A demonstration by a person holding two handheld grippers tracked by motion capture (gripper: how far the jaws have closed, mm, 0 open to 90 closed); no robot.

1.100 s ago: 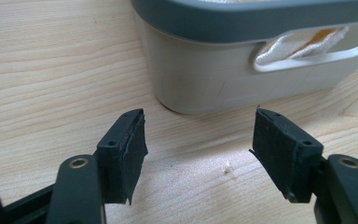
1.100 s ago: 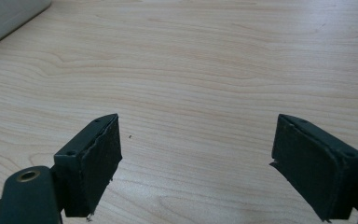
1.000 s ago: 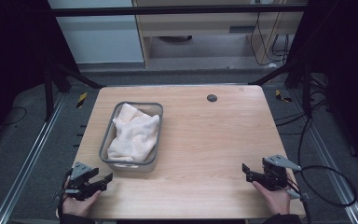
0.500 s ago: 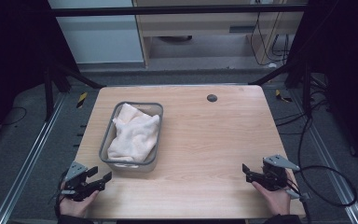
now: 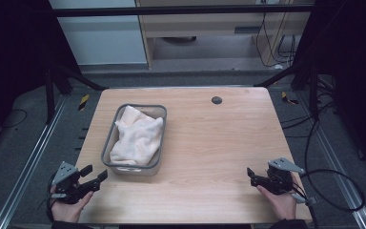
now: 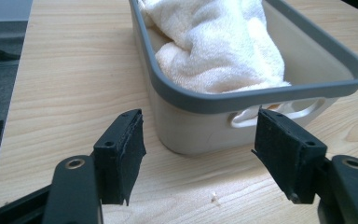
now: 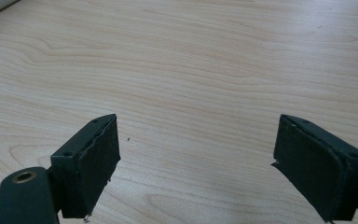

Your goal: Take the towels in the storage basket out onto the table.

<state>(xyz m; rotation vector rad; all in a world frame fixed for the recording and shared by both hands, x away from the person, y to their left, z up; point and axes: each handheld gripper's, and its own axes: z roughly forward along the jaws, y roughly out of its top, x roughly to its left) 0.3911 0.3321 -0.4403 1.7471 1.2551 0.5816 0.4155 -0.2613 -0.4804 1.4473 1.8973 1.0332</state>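
Left gripper view has the left gripper [image 6: 198,154] low in the frame with its two black jaws spread apart and nothing between the pads; over the last half second they have opened a little further. Through the gap, in the middle of the frame, stands the near end of the grey bin [image 6: 261,93], its handle slot just above the right-hand jaw. The jaws are close to that end wall but not touching it. A white towel [image 6: 219,46] lies bunched inside the bin, filling the upper middle of the frame and rising above the rim.

Right gripper view shows the right gripper [image 7: 196,163] at the bottom of the frame, jaws likewise wide apart and empty, with bare pale wood of the worktop [image 7: 191,70] beyond them.

High view places the left gripper [image 5: 91,177] at the lower left, at the worktop's front edge, pointing up and to the right toward the bin [image 5: 108,143], which sits left of centre with the towel [image 5: 138,136] in it. The right gripper [image 5: 253,177] sits at the lower right, held in a hand [image 5: 281,202], well apart from the bin. A small dark disc [image 5: 216,100] lies near the far edge of the worktop [image 5: 219,143], in the upper middle of the frame.
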